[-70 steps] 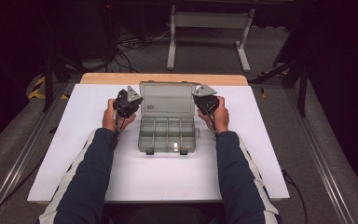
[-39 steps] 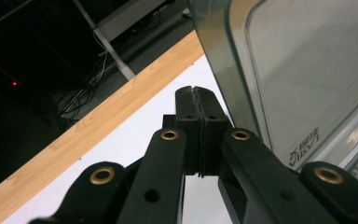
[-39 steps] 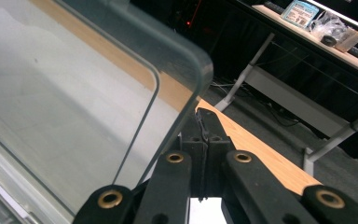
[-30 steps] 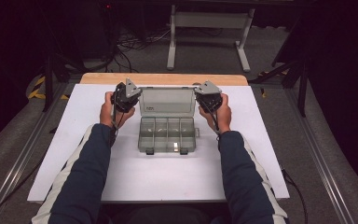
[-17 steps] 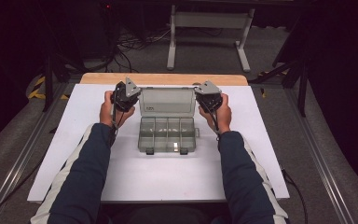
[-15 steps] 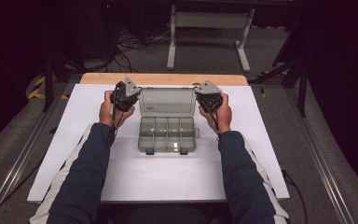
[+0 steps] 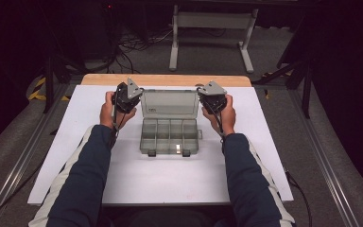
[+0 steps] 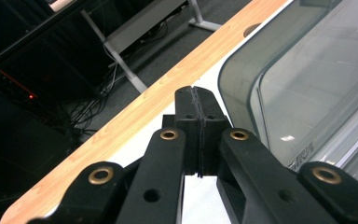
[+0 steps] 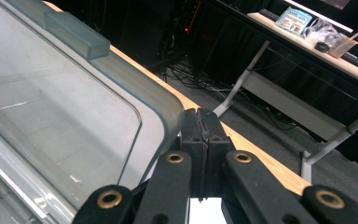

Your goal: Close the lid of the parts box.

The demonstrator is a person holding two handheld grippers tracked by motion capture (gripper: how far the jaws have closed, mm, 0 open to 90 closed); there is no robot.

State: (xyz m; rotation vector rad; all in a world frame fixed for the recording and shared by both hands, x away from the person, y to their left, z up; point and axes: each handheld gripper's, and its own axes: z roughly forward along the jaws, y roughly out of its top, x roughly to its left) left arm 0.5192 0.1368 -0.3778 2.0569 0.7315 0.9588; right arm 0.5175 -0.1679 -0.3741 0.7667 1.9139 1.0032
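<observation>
A grey see-through organiser box (image 7: 170, 138) lies open in the middle of the white table top, its divided tray toward the person. Its lid (image 7: 170, 104) stands tilted up at the far side. My left gripper (image 7: 124, 94) is held just left of the lid, jaws shut with nothing between them (image 8: 196, 100), and the lid's rounded corner (image 8: 303, 79) is close on its right. My right gripper (image 7: 211, 95) is held at the lid's right edge, also shut and holding nothing (image 9: 201, 122). The lid's corner (image 9: 158, 116) lies right against its left jaw.
The white board (image 7: 160, 184) covers a wooden table whose far edge (image 7: 165, 79) shows as a strip. Beyond it are a metal stand (image 7: 210, 28) and cables on the floor. A latch tab (image 9: 77, 35) sits on the lid's rim.
Both grippers have moved a little away from the person, up along the lid's sides. The lid looks slightly more upright than 2.3 s ago. Little has changed in the last second.
</observation>
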